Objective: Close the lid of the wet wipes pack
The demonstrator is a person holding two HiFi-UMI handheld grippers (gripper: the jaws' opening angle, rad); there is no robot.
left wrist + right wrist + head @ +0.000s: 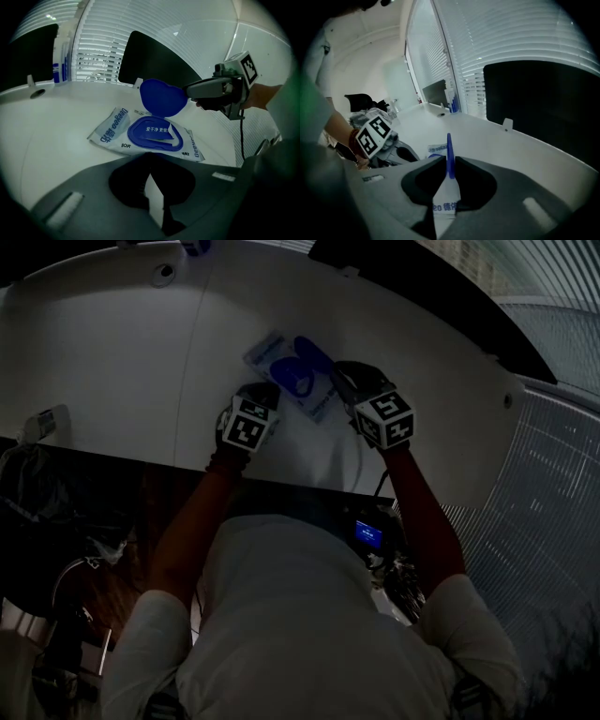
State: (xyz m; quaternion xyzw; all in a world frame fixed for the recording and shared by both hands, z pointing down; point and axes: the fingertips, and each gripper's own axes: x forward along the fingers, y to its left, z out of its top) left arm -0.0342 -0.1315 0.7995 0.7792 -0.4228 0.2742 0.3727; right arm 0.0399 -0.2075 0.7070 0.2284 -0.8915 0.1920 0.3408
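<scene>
One wet wipes pack is laid flat on the white table. Its thin blue lid is stood up and pinched at the edge by the right gripper. The pack is judged soft, light and slidy. The left gripper is closed, empty, just beside it.
</scene>
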